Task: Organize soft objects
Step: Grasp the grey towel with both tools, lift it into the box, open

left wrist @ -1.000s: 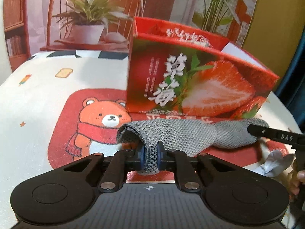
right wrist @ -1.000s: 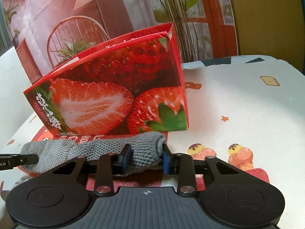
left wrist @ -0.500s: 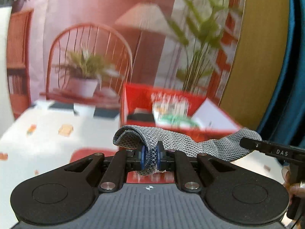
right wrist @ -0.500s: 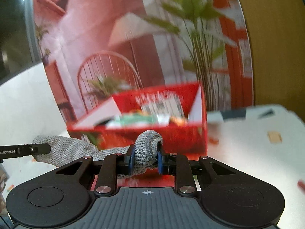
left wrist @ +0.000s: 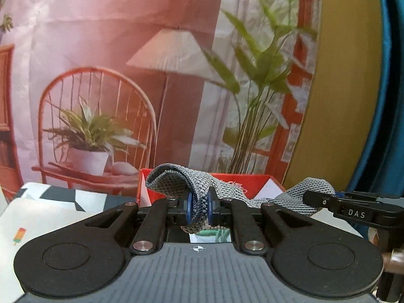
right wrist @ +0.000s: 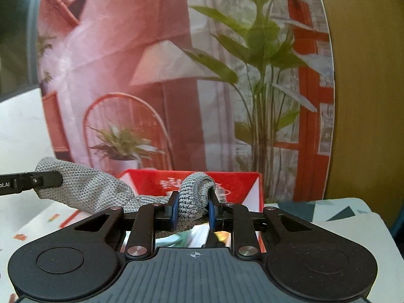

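A grey knitted cloth (left wrist: 174,181) is stretched between my two grippers, held in the air over the open red strawberry box (left wrist: 240,180). My left gripper (left wrist: 199,208) is shut on one end of the cloth. My right gripper (right wrist: 193,210) is shut on the other end (right wrist: 194,192). The cloth's middle sags toward the box (right wrist: 234,183). In the left wrist view the right gripper's finger (left wrist: 353,210) shows at the right. In the right wrist view the left gripper's finger (right wrist: 30,181) shows at the left. Paper and coloured items lie inside the box below the jaws.
The box stands on a table with a white printed cloth (left wrist: 38,222). A printed backdrop with a chair, plant and lamp (left wrist: 164,75) hangs behind the table. A yellow wall (right wrist: 366,101) and a blue curtain (left wrist: 388,101) are at the right.
Both grippers have lifted the cloth from the table in front of the box up and forward, and it now hangs over the box's open top.
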{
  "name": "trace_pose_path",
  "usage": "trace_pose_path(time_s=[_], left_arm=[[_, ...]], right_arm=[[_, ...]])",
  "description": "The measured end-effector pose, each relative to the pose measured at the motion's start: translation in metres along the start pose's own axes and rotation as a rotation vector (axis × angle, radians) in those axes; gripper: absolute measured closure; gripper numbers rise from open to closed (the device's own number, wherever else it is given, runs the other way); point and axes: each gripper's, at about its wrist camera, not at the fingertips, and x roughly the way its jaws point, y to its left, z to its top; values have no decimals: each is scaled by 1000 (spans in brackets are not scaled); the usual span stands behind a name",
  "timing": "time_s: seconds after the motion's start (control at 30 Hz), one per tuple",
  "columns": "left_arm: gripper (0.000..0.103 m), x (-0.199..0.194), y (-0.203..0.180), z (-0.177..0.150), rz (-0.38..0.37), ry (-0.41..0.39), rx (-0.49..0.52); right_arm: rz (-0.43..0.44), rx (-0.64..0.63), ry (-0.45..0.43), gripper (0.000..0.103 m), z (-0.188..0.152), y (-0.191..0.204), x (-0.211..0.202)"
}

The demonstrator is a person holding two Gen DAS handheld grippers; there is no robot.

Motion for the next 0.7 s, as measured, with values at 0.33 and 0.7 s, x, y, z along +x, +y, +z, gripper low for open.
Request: trace_pose_path(time_s=[0.33,0.7], left_arm=[[91,78,6,-21,11,222,14],[54,73,7,-23,-8,250,76]], right_arm=[[-102,-28,147,83,-16,-8,67],[-103,10,150,64,-29,-21,59]])
